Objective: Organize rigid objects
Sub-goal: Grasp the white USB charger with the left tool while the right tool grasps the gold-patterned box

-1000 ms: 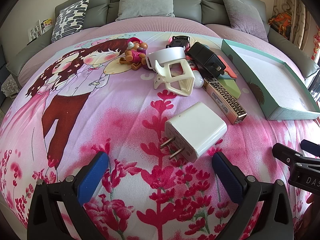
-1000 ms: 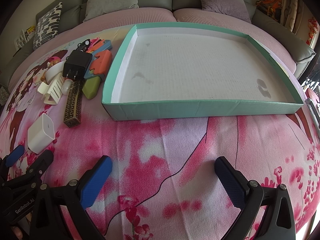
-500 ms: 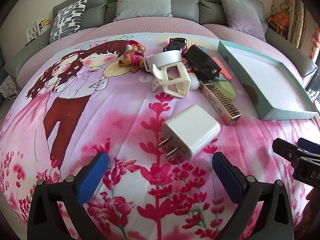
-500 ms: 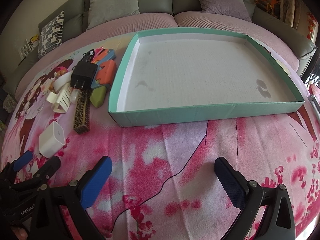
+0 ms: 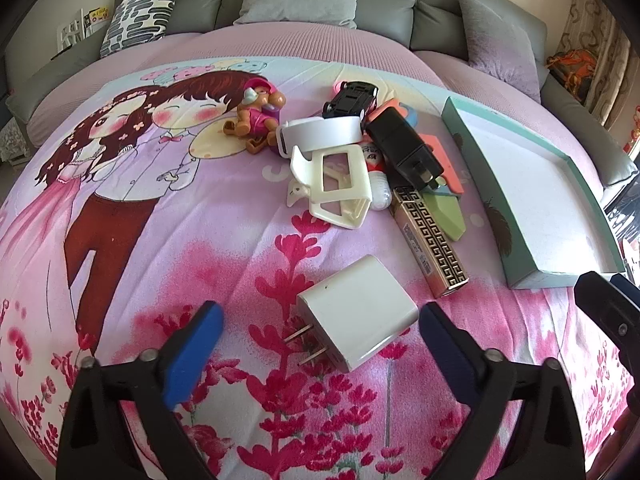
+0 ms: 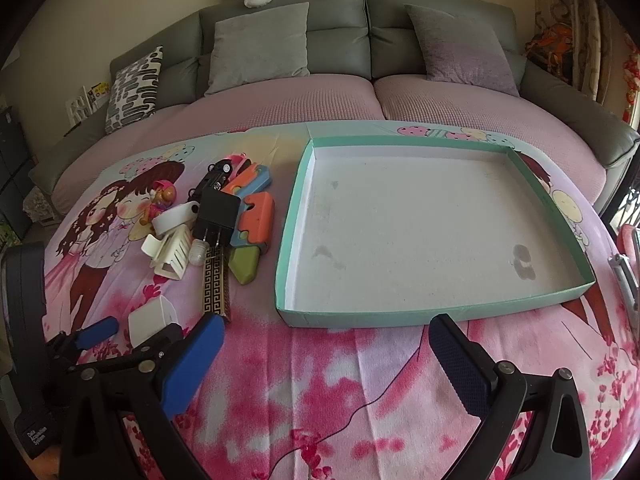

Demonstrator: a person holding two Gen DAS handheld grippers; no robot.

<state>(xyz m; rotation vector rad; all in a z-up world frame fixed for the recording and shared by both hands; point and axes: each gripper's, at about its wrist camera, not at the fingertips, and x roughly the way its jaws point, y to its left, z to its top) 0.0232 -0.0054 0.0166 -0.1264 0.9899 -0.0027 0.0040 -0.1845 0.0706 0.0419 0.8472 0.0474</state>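
A white plug adapter (image 5: pixel 357 315) lies on the pink bedspread between the fingers of my open left gripper (image 5: pixel 318 344), not gripped. Beyond it lie a gold patterned box (image 5: pixel 430 240), a cream hair claw (image 5: pixel 334 186), a black charger (image 5: pixel 404 152), a white band (image 5: pixel 320 133), a toy figure (image 5: pixel 258 114) and a black toy car (image 5: pixel 352 98). My right gripper (image 6: pixel 328 356) is open and empty, just in front of the empty teal tray (image 6: pixel 360 314). The adapter (image 6: pixel 150 318) and the left gripper (image 6: pixel 132 336) show at the left in the right wrist view.
Orange, blue and green foam pieces (image 6: pixel 256 216) lie beside the tray's left wall. A grey sofa with cushions (image 6: pixel 260 44) backs the bed. The right gripper's tip (image 5: pixel 608 312) shows at the right edge of the left wrist view.
The left gripper has moved forward, so the white adapter now lies between its fingers. The right gripper has pulled back and up, so the tray looks farther away.
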